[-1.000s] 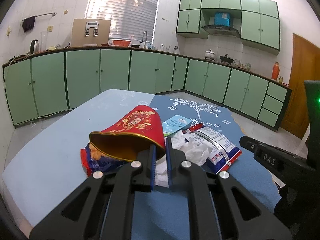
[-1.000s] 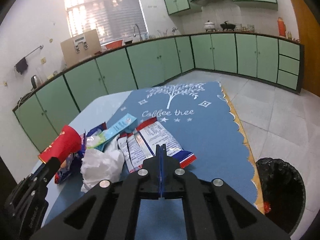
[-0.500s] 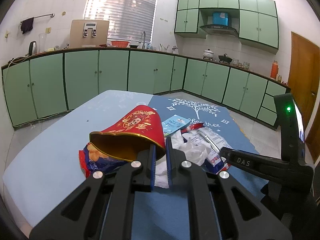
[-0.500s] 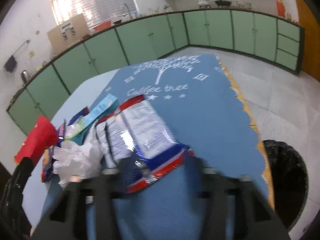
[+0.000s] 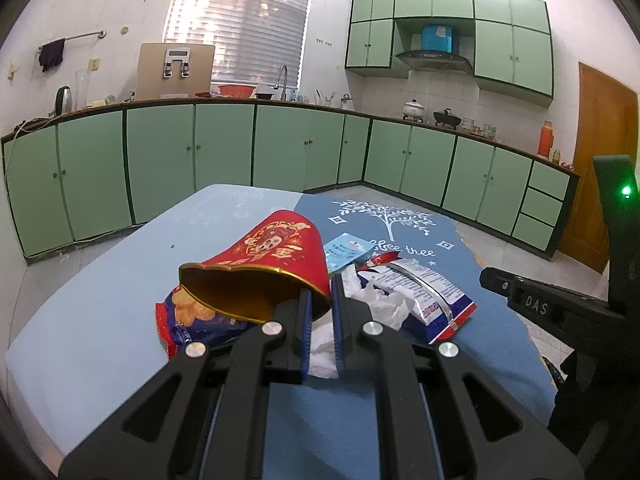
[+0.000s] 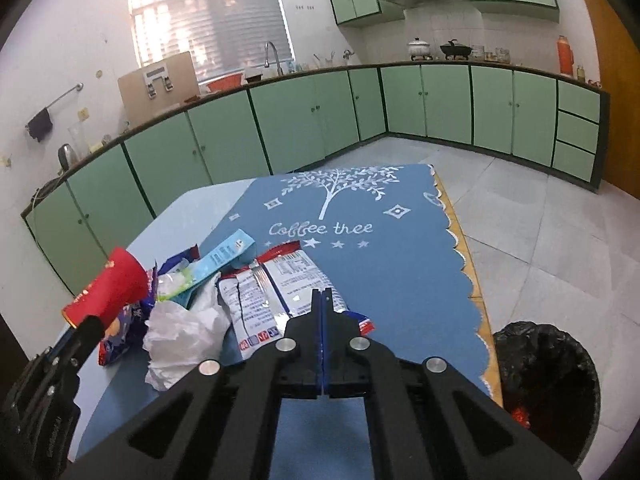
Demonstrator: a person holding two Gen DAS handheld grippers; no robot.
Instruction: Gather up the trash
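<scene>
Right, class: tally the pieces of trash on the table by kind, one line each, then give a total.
Red paper cup: 1
Snack wrappers: 2, the white and blue one and the orange and blue one
Light blue carton: 1
Crumpled white tissue: 1
Total: 5

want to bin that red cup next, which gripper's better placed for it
Left, probably. The left gripper already has the red cup's rim between its fingers. The right gripper is shut and empty over the snack wrapper.
</scene>
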